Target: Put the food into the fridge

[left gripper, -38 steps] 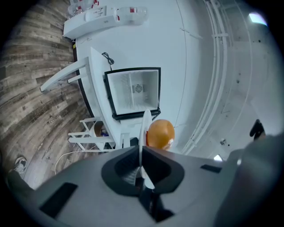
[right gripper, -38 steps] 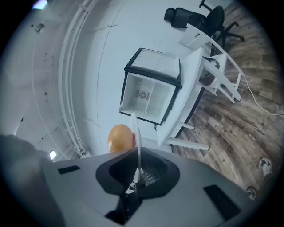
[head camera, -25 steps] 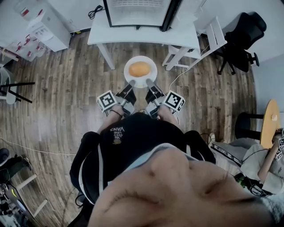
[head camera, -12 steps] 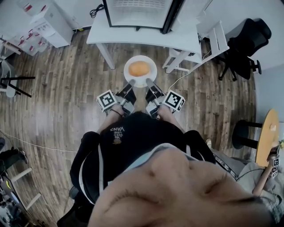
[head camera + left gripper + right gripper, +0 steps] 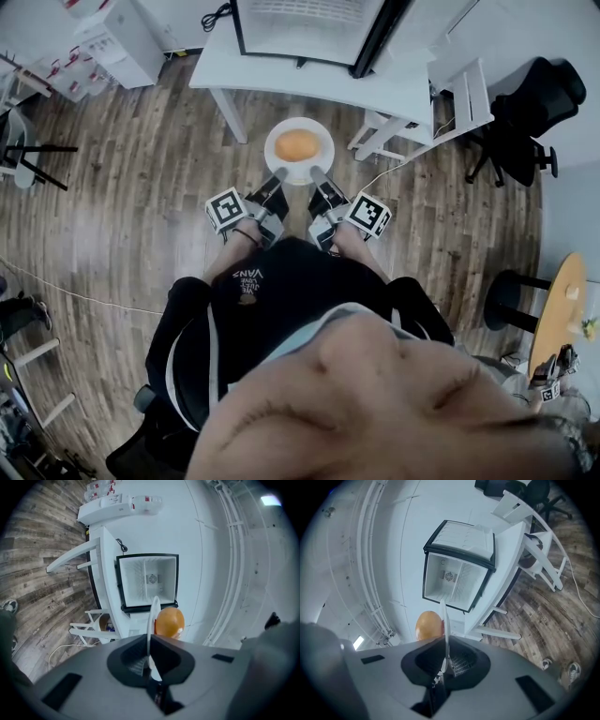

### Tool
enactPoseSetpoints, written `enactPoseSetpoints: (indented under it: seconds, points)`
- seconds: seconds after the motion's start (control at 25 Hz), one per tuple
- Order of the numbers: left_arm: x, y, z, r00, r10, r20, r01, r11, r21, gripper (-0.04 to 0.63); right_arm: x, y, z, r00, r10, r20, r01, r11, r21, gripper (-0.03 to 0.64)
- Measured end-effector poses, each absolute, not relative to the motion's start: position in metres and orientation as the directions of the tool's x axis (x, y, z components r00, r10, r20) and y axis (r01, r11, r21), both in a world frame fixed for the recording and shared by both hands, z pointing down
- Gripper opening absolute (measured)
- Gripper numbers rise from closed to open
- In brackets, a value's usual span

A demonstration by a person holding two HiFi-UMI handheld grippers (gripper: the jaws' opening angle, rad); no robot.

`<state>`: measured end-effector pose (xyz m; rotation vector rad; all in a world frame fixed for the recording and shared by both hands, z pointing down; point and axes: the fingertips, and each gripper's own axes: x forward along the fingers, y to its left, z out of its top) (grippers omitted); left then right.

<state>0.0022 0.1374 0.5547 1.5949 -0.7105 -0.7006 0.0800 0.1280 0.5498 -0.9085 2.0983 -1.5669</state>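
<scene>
A white plate [image 5: 320, 157] with an orange bun [image 5: 297, 144] on it is carried over the wooden floor in the head view. My left gripper [image 5: 279, 175] is shut on the plate's near left rim, my right gripper [image 5: 316, 172] on its near right rim. In the left gripper view the plate [image 5: 153, 620] shows edge-on between the jaws of my left gripper [image 5: 149, 654], the bun [image 5: 169, 622] behind it. The right gripper view shows the same plate [image 5: 445, 623] and bun [image 5: 429, 625] at my right gripper [image 5: 446, 657]. The open small fridge [image 5: 302, 23] stands ahead on a white table [image 5: 309, 77].
White stools [image 5: 424, 108] stand at the table's right, a black office chair [image 5: 525, 122] further right. A white unit [image 5: 114, 36] sits at the far left. A round wooden table [image 5: 551, 314] and a person's hand [image 5: 553, 373] are at the right edge.
The plate and both grippers have come a little closer to the table and fridge. The person at the right edge has slid down and out of the frame.
</scene>
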Motion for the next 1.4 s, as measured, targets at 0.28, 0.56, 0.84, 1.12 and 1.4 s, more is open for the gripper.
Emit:
enactPoseSetpoints:
  seconds: [0.28,0.56,0.84,1.12,1.4]
  points:
    - [-0.004,0.111,0.554,0.644,-0.763,-0.058,-0.046,-0.114,0.992,0.026,0.073,0.102,0.549,-0.714,-0.694,0.092,-0.285,0.167,-0.944,0.021]
    - [-0.01,0.078,0.555,0.661,-0.749,-0.045,-0.049,-0.102,0.994,0.026,0.071,0.071,0.554,-0.692,-0.709,0.133,-0.322,0.139,-0.936,0.021]
    - [-0.017,0.042,0.555,0.67,-0.741,-0.038,-0.046,-0.092,0.995,0.026,0.062,0.035,0.549,-0.691,-0.715,0.109,-0.294,0.14,-0.945,0.021]
    - [-0.026,0.01,0.551,0.686,-0.726,-0.042,-0.041,-0.096,0.994,0.026,0.05,0.004,0.542,-0.68,-0.727,0.092,-0.278,0.14,-0.95,0.021]
    - [-0.035,-0.016,0.55,0.702,-0.712,-0.036,-0.043,-0.092,0.995,0.026,0.043,-0.02,0.544,-0.66,-0.743,0.11,-0.293,0.12,-0.948,0.021]
